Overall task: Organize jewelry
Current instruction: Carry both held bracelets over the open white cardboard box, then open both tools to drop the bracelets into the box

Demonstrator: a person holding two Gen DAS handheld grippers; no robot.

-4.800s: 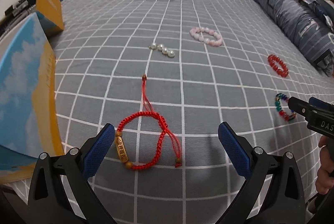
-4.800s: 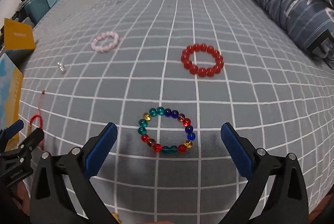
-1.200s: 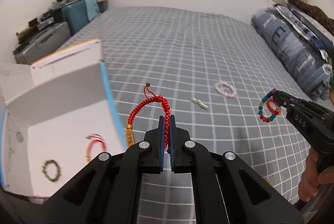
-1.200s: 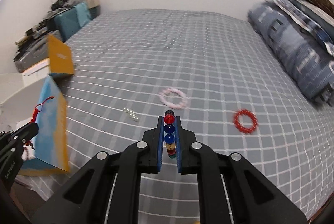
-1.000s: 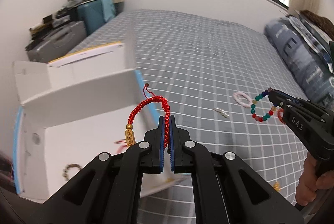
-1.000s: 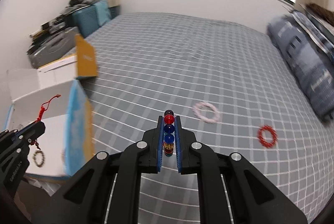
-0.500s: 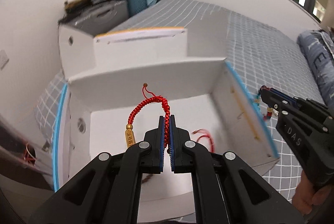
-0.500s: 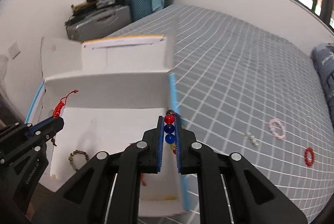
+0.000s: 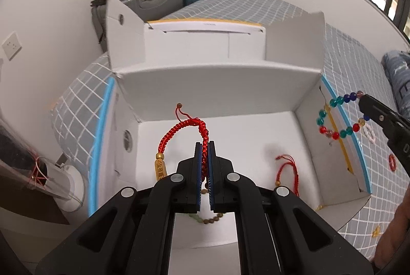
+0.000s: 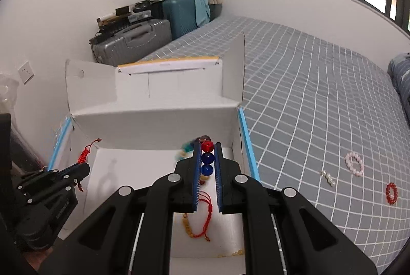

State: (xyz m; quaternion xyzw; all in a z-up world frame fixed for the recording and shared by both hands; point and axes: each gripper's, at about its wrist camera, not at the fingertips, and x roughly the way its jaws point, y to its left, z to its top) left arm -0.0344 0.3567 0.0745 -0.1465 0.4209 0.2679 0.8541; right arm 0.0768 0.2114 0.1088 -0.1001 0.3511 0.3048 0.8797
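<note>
My left gripper (image 9: 204,144) is shut on a red braided cord bracelet (image 9: 179,131) with a gold charm, held above the open white cardboard box (image 9: 217,85). My right gripper (image 10: 207,147) is shut on a multicoloured bead bracelet (image 10: 207,158), held over the box's right side; it also shows in the left wrist view (image 9: 338,116). Inside the box lie a red cord bracelet (image 10: 205,213) and a brown bead bracelet (image 9: 214,218). On the grey checked bed lie a pink bead bracelet (image 10: 355,163), a red bead bracelet (image 10: 391,193) and a pearl piece (image 10: 328,178).
The box has raised flaps (image 10: 233,67) and blue edges (image 10: 246,139). Suitcases (image 10: 133,44) stand against the wall behind it. A dark blue pillow (image 10: 402,75) lies at the bed's far right. A clear plastic container (image 9: 33,170) stands left of the box.
Both grippers have moved further over the open box with their bracelets still held. The box now fills both views and the bed has slid to the right.
</note>
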